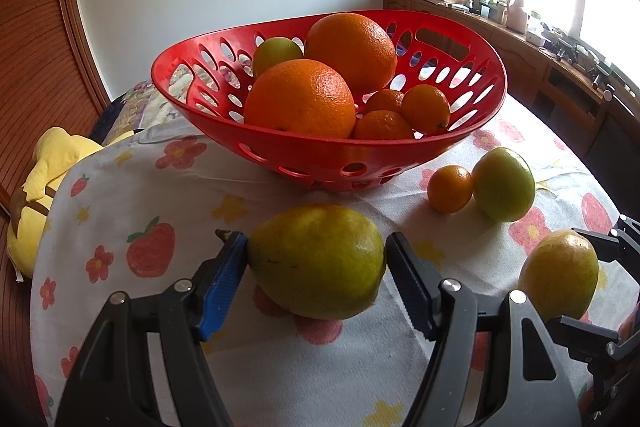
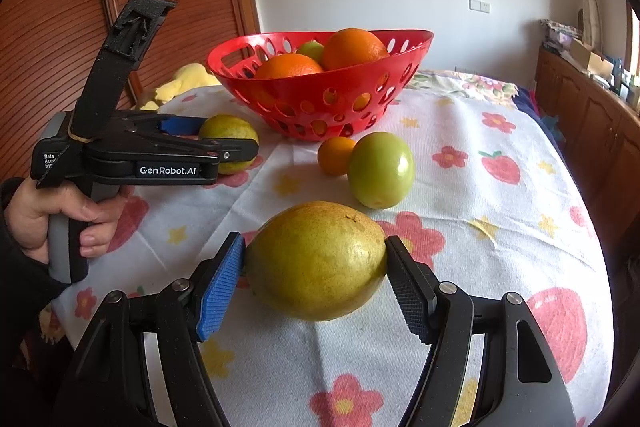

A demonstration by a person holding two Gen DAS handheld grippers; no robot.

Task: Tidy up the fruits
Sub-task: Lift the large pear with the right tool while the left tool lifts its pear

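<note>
Left wrist view puts your left gripper around a yellow-green pear, both pads touching its flanks, so those jaws are clamped on it while it sits on the flowered cloth. Right wrist view shows the same for your right gripper: a second pear lies between its jaws, the blue pad and the black one pressed against its two sides, fruit on the cloth. You are at the grasp stage with two pears secured and neither lifted, as far as I can judge. Ahead of both sets of jaws stands the red basket, already loaded with two big oranges, smaller mandarins and a green fruit at the back. Ahead and to the right of the left jaws, a small mandarin and a green apple touch each other on the cloth, waiting their turn. Your next move, I would say, calls for a clean lift high enough to clear the near rim, one pear at a time so the grippers do not crowd each other over the bowl. Aim for the open pocket beyond the front orange, lower before you release, since a pear dropped on the rounded pile could roll back out. Your hand on the left handle looks steady
</note>
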